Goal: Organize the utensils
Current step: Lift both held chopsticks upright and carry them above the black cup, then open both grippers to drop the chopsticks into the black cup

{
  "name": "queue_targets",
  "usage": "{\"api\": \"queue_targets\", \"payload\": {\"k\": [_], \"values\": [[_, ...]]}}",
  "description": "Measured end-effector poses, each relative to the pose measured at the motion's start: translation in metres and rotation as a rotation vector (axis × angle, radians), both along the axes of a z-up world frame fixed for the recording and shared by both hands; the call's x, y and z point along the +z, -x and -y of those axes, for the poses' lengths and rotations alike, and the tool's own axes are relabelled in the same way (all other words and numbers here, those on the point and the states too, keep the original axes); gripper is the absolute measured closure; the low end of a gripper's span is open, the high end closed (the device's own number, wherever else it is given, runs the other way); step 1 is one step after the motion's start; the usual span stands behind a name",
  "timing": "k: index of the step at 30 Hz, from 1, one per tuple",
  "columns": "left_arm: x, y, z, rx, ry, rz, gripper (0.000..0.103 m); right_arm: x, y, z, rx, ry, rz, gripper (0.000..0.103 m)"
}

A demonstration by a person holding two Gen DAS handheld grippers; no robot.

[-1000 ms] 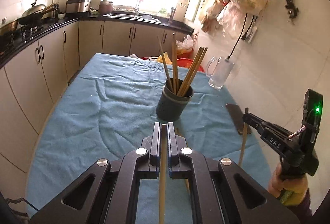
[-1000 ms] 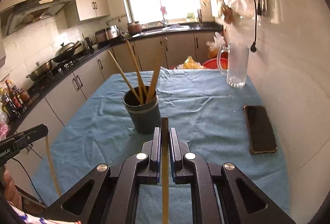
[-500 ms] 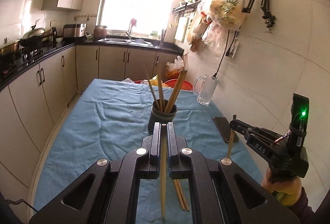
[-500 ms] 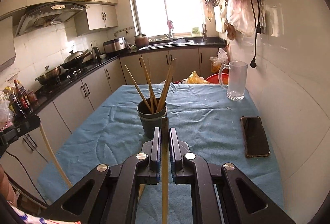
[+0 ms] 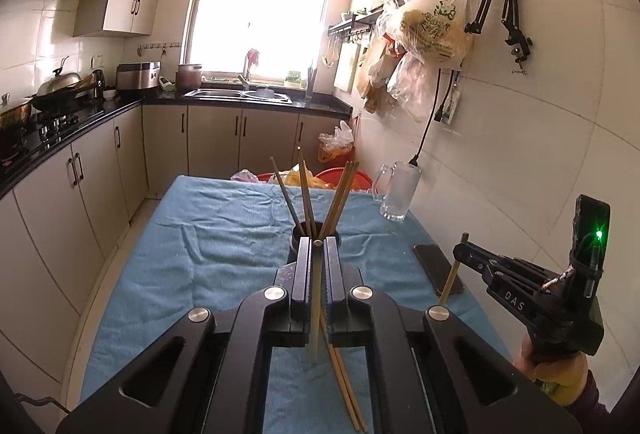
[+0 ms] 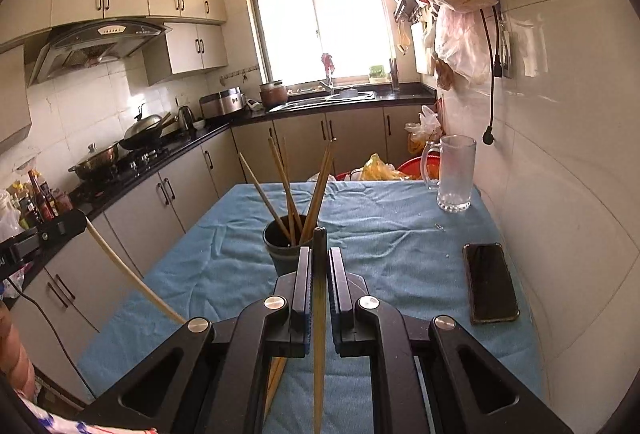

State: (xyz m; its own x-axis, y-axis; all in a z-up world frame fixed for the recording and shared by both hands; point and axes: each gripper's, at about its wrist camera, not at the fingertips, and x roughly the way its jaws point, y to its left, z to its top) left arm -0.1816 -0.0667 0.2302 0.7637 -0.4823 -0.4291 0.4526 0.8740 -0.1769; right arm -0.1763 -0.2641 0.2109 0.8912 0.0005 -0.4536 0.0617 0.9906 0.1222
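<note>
A dark cup [image 5: 334, 234] stands mid-table on the blue cloth with several chopsticks leaning out of it. It also shows in the right wrist view as the cup [image 6: 280, 246]. My left gripper [image 5: 317, 244] is shut on one pale chopstick [image 5: 315, 322] that hangs upright, above and short of the cup. My right gripper [image 6: 319, 252] is shut on another chopstick [image 6: 319, 354], held upright, also short of the cup. Two loose chopsticks [image 5: 346, 386] lie on the cloth beneath. Each gripper shows in the other's view: right gripper [image 5: 464, 240], left gripper [image 6: 74, 220].
A black phone [image 6: 490, 282] lies on the cloth by the right wall. A glass mug [image 6: 454, 174] stands at the far right corner. Behind the table are red basins and bags [image 5: 332, 176]. Cabinets and a stove counter [image 6: 132, 166] run along the left.
Both grippers have risen with their chopsticks still held. The cup now sits lower and farther off in both views, and more of the window and walls shows.
</note>
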Motion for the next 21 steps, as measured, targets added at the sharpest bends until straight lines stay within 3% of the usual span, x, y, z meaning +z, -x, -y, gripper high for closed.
{"api": "queue_targets", "payload": {"k": [12, 21], "values": [[0.047, -0.038, 0.004, -0.019, 0.037, 0.066, 0.098, 0.041, -0.049, 0.007, 0.000, -0.025, 0.074, 0.096], [0.092, -0.087, 0.038, -0.025, 0.034, 0.146, 0.098, 0.080, -0.112, 0.008, -0.006, -0.073, 0.174, 0.096]]}}
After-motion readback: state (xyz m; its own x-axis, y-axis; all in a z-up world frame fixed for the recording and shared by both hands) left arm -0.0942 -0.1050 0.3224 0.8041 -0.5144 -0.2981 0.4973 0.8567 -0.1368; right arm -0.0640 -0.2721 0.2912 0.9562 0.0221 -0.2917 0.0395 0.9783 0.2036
